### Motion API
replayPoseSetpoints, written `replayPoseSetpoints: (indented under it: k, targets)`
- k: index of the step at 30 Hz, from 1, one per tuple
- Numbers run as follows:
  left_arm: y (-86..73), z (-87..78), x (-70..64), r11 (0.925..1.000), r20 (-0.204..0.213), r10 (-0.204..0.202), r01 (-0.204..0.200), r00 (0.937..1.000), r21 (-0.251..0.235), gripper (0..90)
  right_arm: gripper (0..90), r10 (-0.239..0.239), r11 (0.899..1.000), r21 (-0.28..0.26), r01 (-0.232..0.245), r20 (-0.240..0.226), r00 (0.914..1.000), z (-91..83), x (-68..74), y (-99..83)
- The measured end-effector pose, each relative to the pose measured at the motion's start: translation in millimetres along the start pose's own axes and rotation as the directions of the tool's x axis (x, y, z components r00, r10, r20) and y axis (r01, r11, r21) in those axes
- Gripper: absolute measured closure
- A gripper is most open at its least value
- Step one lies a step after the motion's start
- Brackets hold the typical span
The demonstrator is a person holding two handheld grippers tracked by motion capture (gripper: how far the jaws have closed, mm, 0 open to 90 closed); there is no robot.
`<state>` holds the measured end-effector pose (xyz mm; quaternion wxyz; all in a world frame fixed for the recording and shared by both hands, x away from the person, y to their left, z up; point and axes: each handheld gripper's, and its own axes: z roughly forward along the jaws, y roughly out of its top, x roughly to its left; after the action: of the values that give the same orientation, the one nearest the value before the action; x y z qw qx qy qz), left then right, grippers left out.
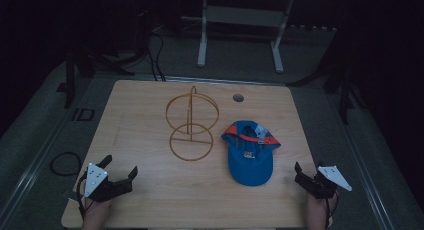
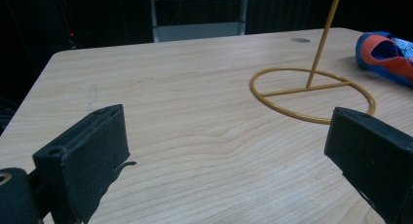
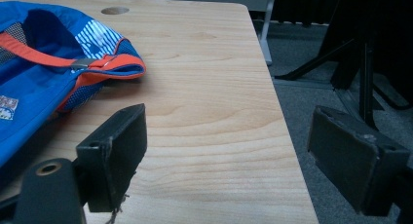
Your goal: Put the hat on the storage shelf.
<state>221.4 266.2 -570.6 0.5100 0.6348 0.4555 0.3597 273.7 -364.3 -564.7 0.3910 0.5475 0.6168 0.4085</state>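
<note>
A blue cap (image 1: 249, 153) with orange trim lies upside down on the wooden table (image 1: 150, 190), right of centre. A yellow wire stand (image 1: 192, 124) with a round base and an upright ring is at the table's middle. My left gripper (image 1: 120, 166) is open near the front left corner, apart from the stand. My right gripper (image 1: 309, 171) is open at the front right edge, just right of the cap. In the left gripper view the stand's base (image 2: 311, 93) and the cap (image 2: 387, 56) lie ahead, right. In the right gripper view the cap (image 3: 44, 73) is at left.
A round cable hole (image 1: 238, 97) is in the table's far side. Beyond the table are a white frame's legs (image 1: 202, 45) and dark stands on grey floor. A cable loop (image 1: 65, 163) lies on the floor at left. The table's right edge (image 3: 285, 136) runs between my right jaws.
</note>
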Motion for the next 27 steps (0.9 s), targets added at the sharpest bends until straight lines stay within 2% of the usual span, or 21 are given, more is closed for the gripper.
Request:
replayPoseSetpoints:
  k: [5, 9, 15, 16, 18, 21, 25, 27]
  targets:
    - [-0.1, -0.3, 0.2, 1.0000, 0.001, -0.002, 0.002, 1.0000, 0.000, 2.6, 15.4, 0.018, 1.000, 0.023, -0.018, -0.021, 0.9996, 0.8, -1.7, 0.2]
    - [0.6, -0.6, -1.1, 1.0000, 0.004, 0.003, -0.003, 1.0000, 0.000, 2.5, 15.9, 0.028, 0.999, 0.018, -0.027, -0.017, 0.9995, 0.1, -2.6, 0.0]
    - [0.4, -0.1, -1.5, 1.0000, 0.006, 0.003, -0.003, 1.0000, 0.001, 2.6, 15.8, 0.083, 0.997, 0.011, -0.083, -0.022, 0.9963, -0.9, -5.6, -0.2]
    - [0.3, -0.2, -1.5, 1.0000, 0.006, 0.002, -0.002, 1.0000, 0.003, 2.6, 15.7, 0.092, 0.996, 0.022, -0.091, -0.040, 0.9949, -0.7, -5.1, 0.9]
    - [0.4, -0.2, -1.5, 1.0000, 0.005, 0.002, -0.002, 1.0000, 0.002, 2.6, 15.7, 0.054, 0.998, 0.018, -0.053, -0.040, 0.9978, 1.5, -4.1, 6.1]
    - [0.6, -0.1, -1.2, 1.0000, 0.003, 0.002, -0.002, 1.0000, 0.005, 2.6, 15.7, 0.077, 0.997, 0.032, -0.074, -0.092, 0.9928, 7.0, -6.4, 20.0]
    - [0.8, -0.4, -0.8, 1.0000, -0.003, 0.006, -0.006, 1.0000, 0.007, 2.6, 15.6, 0.062, 0.998, 0.039, -0.057, -0.148, 0.9871, 15.8, -5.0, 44.2]
    - [0.7, -0.5, -0.5, 0.9999, -0.004, 0.006, -0.006, 1.0000, 0.009, 2.6, 14.0, 0.055, 0.998, 0.032, -0.050, -0.185, 0.9812, 20.7, -2.0, 55.6]
